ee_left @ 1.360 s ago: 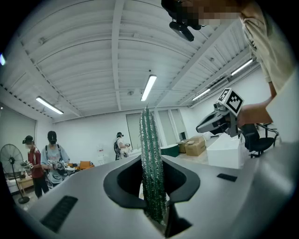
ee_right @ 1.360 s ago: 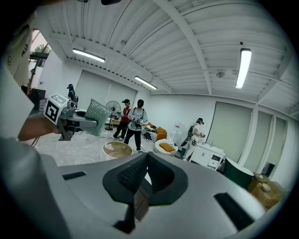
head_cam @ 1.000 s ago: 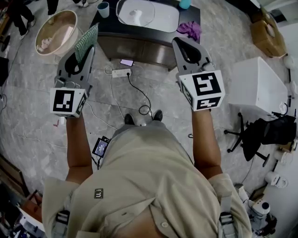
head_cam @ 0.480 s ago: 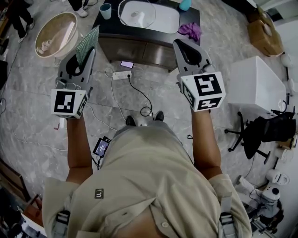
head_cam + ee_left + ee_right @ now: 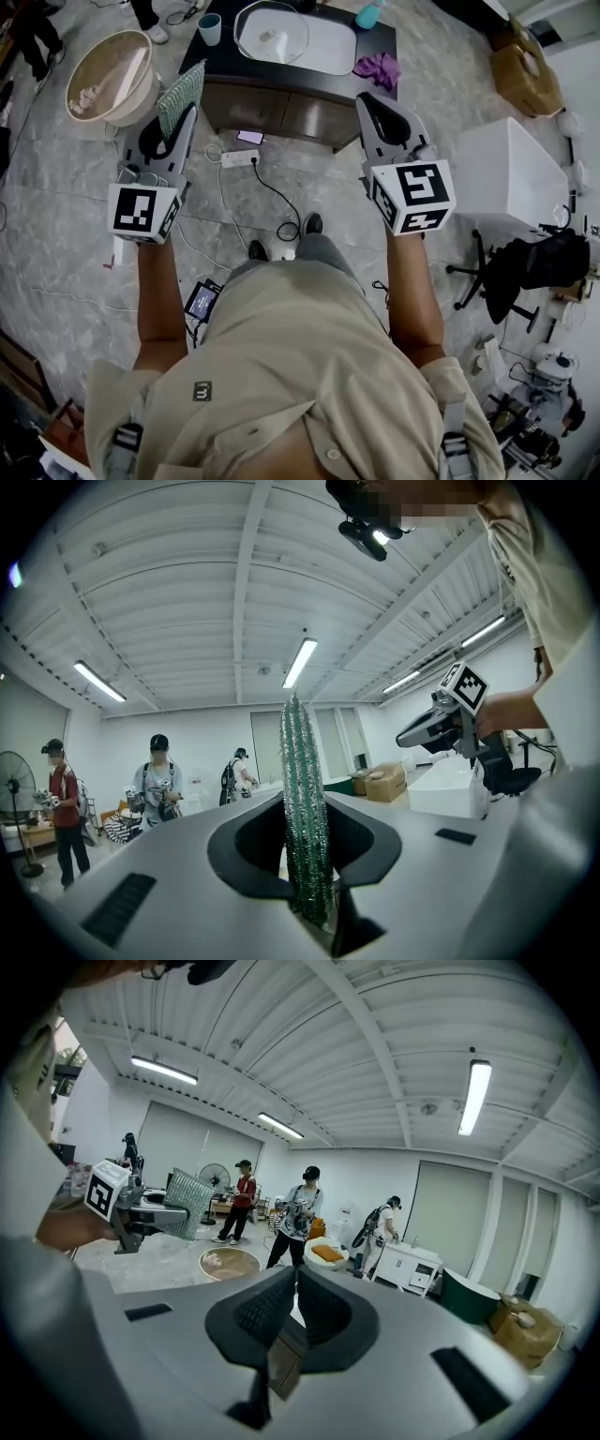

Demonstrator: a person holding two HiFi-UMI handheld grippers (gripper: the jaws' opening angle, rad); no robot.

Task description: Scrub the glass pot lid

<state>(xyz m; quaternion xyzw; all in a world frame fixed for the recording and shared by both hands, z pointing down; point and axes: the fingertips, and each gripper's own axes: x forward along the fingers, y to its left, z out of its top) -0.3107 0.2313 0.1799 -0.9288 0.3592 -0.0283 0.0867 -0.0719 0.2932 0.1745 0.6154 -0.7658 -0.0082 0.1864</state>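
Here, 1 glass pot lid [image 5: 272,33] rests on 1 white mat [image 5: 333,45] atop the dark table [image 5: 217,58], well apart from 2 grippers. The left gripper [image 5: 185,117] clamps 1 green scrub pad [image 5: 180,87]; the right gripper [image 5: 367,99] is closed on nothing.

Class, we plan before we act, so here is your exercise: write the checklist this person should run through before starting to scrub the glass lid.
1. Scrub pad clamped in left tool: ok.
2. Right tool free to steady the lid: ok, shut and empty.
3. Glass lid lying knob up on the white tray: ok.
4. Lid within reach: probably not ok; both tools are short of the table.
5. Pad wetted or soaped: cannot tell.
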